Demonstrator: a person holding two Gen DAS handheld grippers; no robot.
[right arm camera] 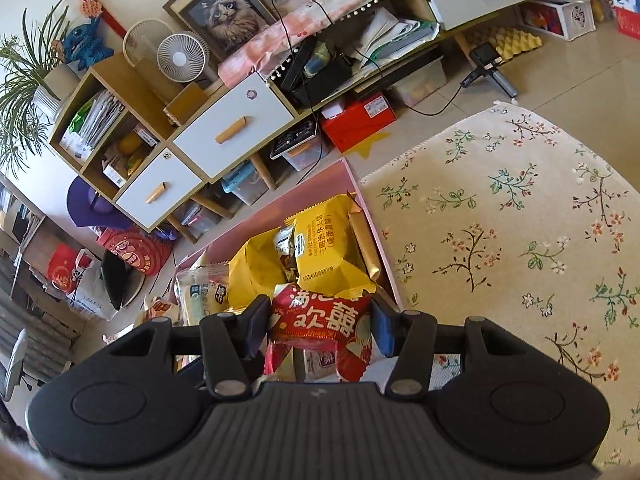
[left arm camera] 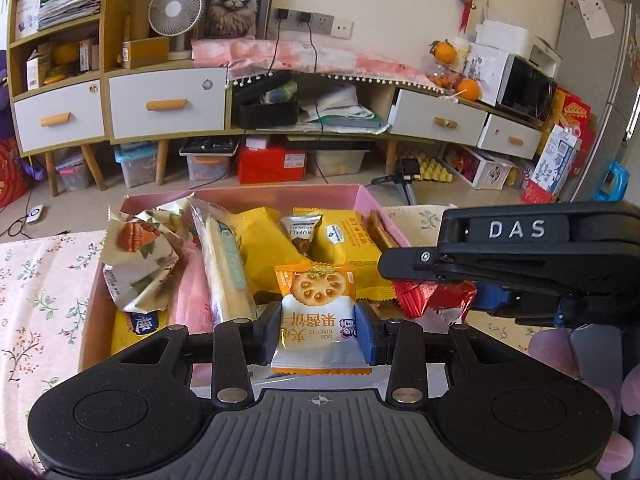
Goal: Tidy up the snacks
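A pink box (left arm camera: 280, 194) sits on the worktop (left arm camera: 36, 280), which is covered with a flowered cloth, and it is crowded with wrapped snacks. Inside, from the left wrist view, a crumpled cream packet with an orange print (left arm camera: 138, 256) leans against the left wall, and a long clear-wrapped biscuit stick (left arm camera: 226, 264) lies beside it, running front to back. Behind these lie two yellow packets (left arm camera: 346, 246) with a small brown-and-silver truffle packet (left arm camera: 302, 230) wedged between them. A gold-brown bar (left arm camera: 382, 232) stands along the right wall. Another yellow packet (left arm camera: 136, 326) shows in the near left corner, partly hidden.

The left gripper (left arm camera: 318, 332) has its jaws closed on an orange-and-white jam biscuit packet (left arm camera: 318, 312), pinched at its sides and held upright over the near end of the box. The print on it reads upside down.

The right gripper (right arm camera: 320, 326) has its jaws clamped on a red packet with white characters (right arm camera: 320, 318), held over the near right part of the box, just above the yellow packets (right arm camera: 320, 256). In the left wrist view this red packet (left arm camera: 432, 298) hangs just to the right of the biscuit packet; whether the two touch cannot be told.
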